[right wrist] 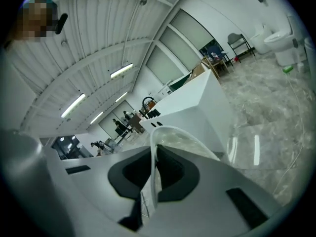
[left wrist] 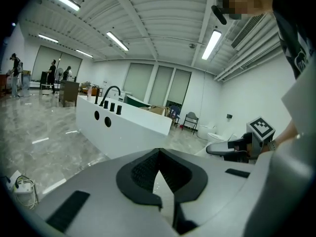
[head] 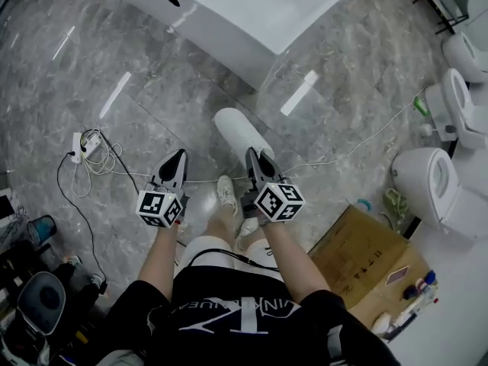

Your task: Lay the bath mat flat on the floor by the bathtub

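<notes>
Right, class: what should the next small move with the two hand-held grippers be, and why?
Probably lower both toward the floor beside the bathtub, easing them apart. The right hand-held gripper is shut on the bath mat, which curls up in a white roll. The left hand-held gripper seems to pinch another edge. The mat isn't flat yet.

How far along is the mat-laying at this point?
Done: the translucent white bath mat has reached the white bathtub, and its far part seems to lie on the grey marble floor. In hand: the right gripper clamps the mat's curled-up near edge; the left gripper is shut, apparently on nothing. Left: lowering that edge flat and letting go.
</notes>
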A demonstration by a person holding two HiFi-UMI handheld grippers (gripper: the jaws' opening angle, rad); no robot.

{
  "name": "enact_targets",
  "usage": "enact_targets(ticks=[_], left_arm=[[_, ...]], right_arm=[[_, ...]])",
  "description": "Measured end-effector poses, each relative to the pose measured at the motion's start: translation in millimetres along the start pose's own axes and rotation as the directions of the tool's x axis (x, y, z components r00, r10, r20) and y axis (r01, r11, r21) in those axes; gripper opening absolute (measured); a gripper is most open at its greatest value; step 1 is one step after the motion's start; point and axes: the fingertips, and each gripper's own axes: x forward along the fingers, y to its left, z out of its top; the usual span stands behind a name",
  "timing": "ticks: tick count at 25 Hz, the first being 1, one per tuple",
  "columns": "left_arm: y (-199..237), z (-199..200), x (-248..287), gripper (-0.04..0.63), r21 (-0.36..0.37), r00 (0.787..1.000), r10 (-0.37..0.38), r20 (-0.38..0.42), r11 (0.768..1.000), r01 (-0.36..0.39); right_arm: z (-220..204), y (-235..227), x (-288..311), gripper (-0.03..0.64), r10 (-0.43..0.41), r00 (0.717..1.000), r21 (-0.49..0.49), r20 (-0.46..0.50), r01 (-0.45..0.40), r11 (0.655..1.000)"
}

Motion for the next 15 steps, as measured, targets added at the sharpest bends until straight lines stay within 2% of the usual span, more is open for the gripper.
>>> enact_targets(ticks=[3,5,7,11,13,15], left_arm=[[20,10,15,0.014,0.026,1.0,0.007,0.007,1.0,-0.007],[27,13,26,0.014,0.043,1.0,0.004,0.015,0.999,-0.005],[30,12,39,0.014,0.054,1.0,-0.001,0.029,0.999,0.0],[32,-20,85,0.014,0.073,0.998,-0.019,0.056,0.997,0.014],[30,-45,110,0.015,0.072,0.997,-0.03,0.068,0.997,0.026],[25,-66,134,0.014,0.062,0.996,-0.042,0.082,0.997,0.037]], right_arm=[[5,5,29,0.028,0.027,0.996,0.151,0.084,-0.039,0.988],[11,-13,41,0.028,-0.002,0.986,0.264,0.168,-0.044,0.963],[11,-46,51,0.028,-0.041,0.975,0.293,0.22,-0.026,0.956],[-20,-153,80,0.028,-0.096,0.979,0.07,0.177,0.085,0.994],[-45,-221,97,0.028,-0.145,0.981,-0.048,0.128,0.152,0.987],[-61,-285,115,0.028,-0.194,0.977,-0.188,0.089,0.207,0.96]])
